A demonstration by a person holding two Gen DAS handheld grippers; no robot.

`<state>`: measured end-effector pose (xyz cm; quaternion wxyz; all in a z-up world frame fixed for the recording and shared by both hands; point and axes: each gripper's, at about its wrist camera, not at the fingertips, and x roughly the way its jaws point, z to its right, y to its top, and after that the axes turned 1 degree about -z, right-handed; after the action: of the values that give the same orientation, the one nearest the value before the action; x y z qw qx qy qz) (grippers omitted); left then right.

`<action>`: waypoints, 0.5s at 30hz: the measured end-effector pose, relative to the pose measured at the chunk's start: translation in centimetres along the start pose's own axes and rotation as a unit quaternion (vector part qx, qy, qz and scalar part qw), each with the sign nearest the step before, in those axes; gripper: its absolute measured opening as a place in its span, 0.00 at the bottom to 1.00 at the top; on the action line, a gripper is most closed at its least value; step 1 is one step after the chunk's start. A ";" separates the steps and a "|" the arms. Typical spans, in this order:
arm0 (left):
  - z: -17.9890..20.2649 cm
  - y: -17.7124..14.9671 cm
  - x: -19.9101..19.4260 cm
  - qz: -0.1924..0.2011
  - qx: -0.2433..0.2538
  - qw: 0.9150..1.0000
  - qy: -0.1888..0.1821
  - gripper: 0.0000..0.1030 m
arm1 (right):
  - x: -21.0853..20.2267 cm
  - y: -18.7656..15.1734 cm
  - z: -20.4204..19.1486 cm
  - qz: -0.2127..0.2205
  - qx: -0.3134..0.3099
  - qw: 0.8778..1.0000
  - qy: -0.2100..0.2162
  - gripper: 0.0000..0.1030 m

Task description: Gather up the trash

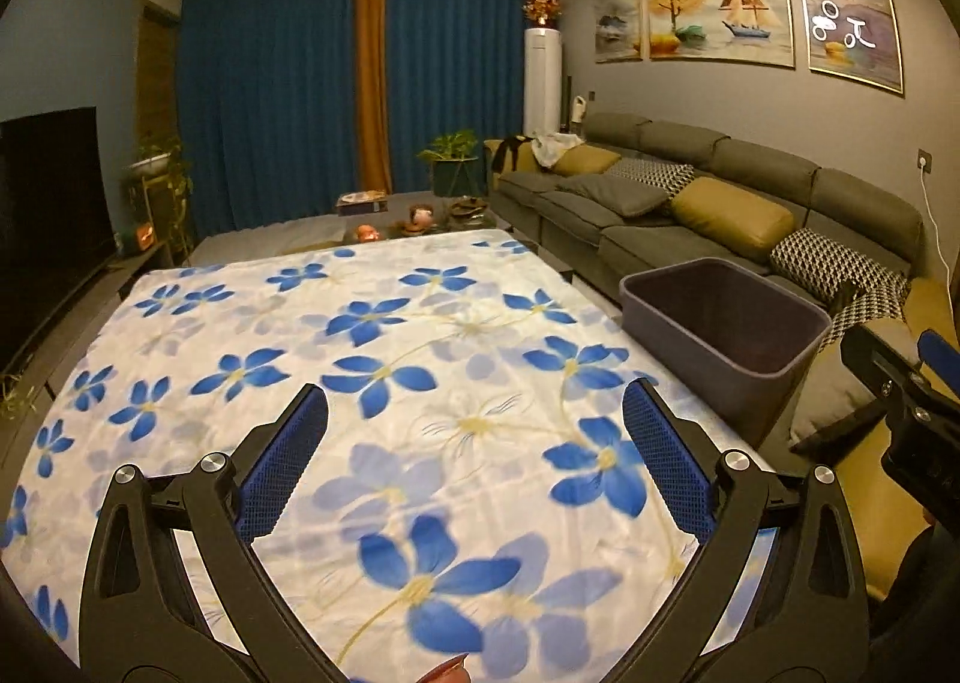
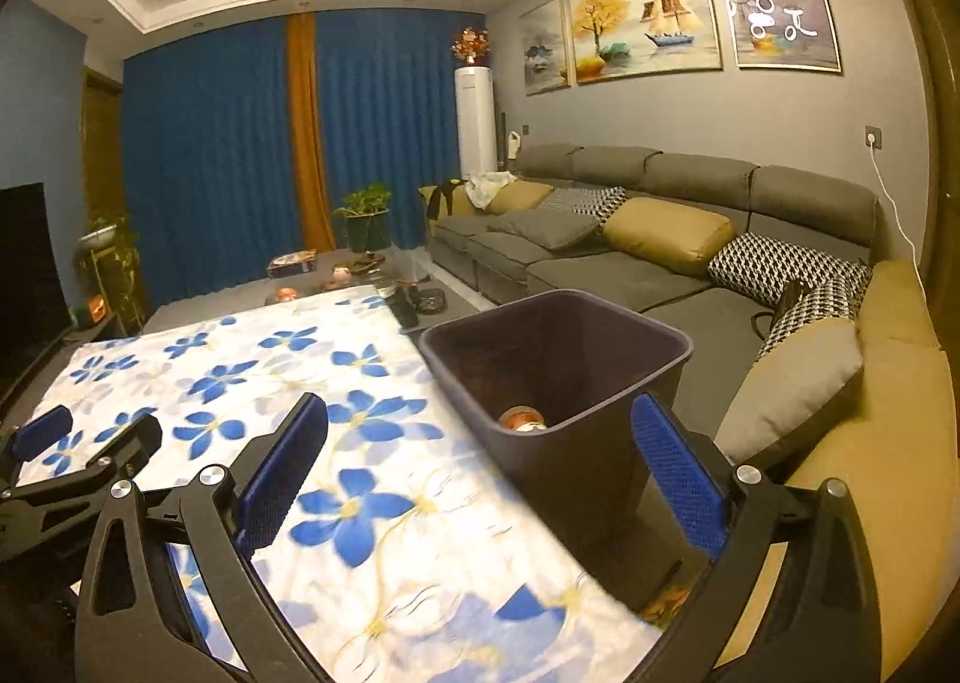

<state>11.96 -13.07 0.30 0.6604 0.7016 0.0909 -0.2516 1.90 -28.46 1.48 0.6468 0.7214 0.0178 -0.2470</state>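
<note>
Both tongs, left point(image 1: 474, 467) and right point(image 2: 480, 479), gape wide and empty over the flowered counter point(image 1: 300, 335), bin point(image 2: 555, 359) parked alongside for easy drops.

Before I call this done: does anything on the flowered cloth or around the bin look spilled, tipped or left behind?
Nothing stands out. The flowered cloth lies flat with no litter visible on it. The dark bin stands upright beside the table, with a round orange-and-white item at its bottom. Both tongs, left and right, are open and empty.
</note>
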 end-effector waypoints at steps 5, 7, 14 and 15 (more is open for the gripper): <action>-1.0 -0.9 -2.0 0.002 -0.004 1.000 0.013 0.94 | -2.3 -0.2 -1.6 0.014 -0.015 1.000 0.005 0.95; -1.5 -1.1 -2.9 0.006 -0.009 1.000 0.011 0.94 | -2.8 -0.4 -2.0 0.014 -0.016 1.000 0.009 0.95; -2.5 -1.3 -4.8 0.014 -0.021 1.000 0.013 0.94 | -4.3 -1.0 -3.0 0.016 -0.024 0.999 0.018 0.95; -2.7 -1.4 -5.0 0.014 -0.024 1.000 0.013 0.94 | -4.5 -1.0 -3.1 0.017 -0.024 0.999 0.018 0.95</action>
<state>7.66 -9.29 1.48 0.6792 0.6901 0.0952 -0.2311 -1.38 -24.08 2.37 0.6674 0.7104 0.0230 -0.2225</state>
